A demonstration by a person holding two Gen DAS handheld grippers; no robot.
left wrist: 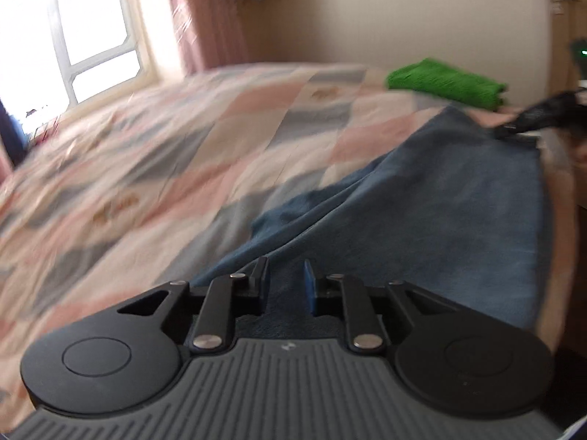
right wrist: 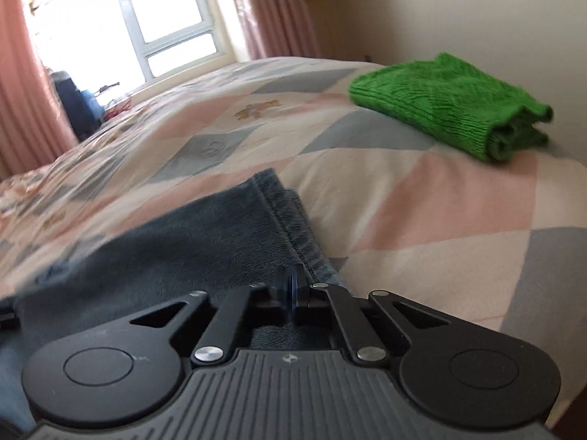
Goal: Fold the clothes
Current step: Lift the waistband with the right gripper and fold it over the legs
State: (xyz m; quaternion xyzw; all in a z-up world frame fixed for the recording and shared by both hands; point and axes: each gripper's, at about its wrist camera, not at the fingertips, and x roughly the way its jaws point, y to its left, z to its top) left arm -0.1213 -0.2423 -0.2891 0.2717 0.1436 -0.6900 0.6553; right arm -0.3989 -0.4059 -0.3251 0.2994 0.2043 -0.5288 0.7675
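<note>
My right gripper [right wrist: 292,286] pinched tight on jeans [right wrist: 205,242] hem; left gripper [left wrist: 285,278] parted over denim, grip unclear. Right view shows green sweater [right wrist: 447,104] folds.

I'm working in a home bedroom. Most of my view is a bed covered by a quilted spread of pink, cream and grey-blue diamond patches [right wrist: 422,201], with small embroidered motifs on some patches. Behind it a white-framed window [right wrist: 154,29] lets in bright daylight, flanked by dusty-pink pleated curtains [right wrist: 271,11]. The plain cream wall [left wrist: 367,18] carries a few small fittings. A folded bright green knitted garment [right wrist: 451,106] lies on the bed's far corner.
</note>
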